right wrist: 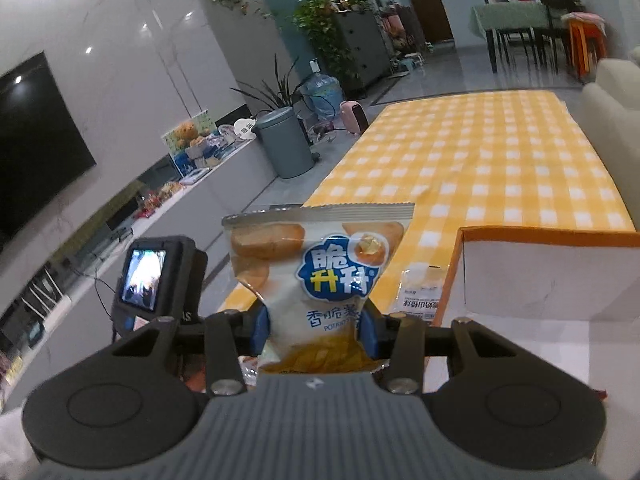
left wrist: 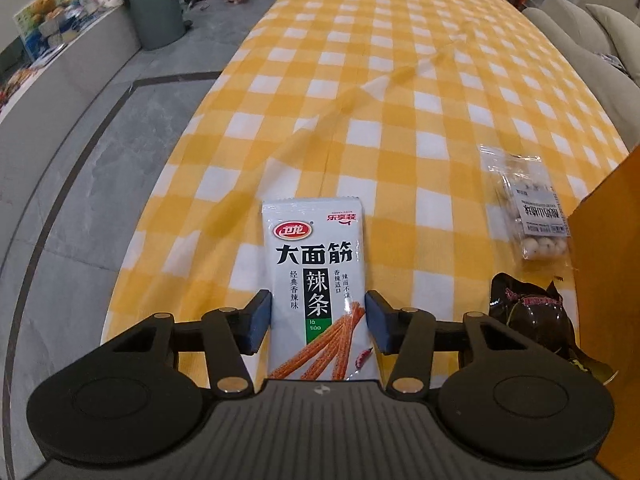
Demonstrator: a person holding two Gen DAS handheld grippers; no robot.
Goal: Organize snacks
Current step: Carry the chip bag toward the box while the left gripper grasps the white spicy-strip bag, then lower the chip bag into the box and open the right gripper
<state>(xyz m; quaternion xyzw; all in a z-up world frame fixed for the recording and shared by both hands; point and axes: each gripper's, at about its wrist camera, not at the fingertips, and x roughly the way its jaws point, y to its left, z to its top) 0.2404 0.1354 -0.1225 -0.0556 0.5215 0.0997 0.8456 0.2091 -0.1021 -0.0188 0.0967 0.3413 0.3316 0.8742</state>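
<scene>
A white latiao spicy-strip packet [left wrist: 316, 264] lies flat on the yellow checked tablecloth [left wrist: 400, 92]. My left gripper [left wrist: 318, 320] straddles its lower half, and both blue pads touch the packet's side edges. In the right wrist view my right gripper [right wrist: 314, 328] is shut on a potato crisp bag [right wrist: 320, 264], which it holds upright above the table edge, its waist pinched between the pads. The open orange-rimmed box [right wrist: 552, 276] stands just right of that bag.
A clear bag of white balls [left wrist: 528, 216] and a dark wrapped snack [left wrist: 532, 316] lie right of the left gripper, beside the orange box wall [left wrist: 608, 280]. The other gripper's camera [right wrist: 148, 276] hangs at the left. A grey bin [right wrist: 286, 144] stands on the floor.
</scene>
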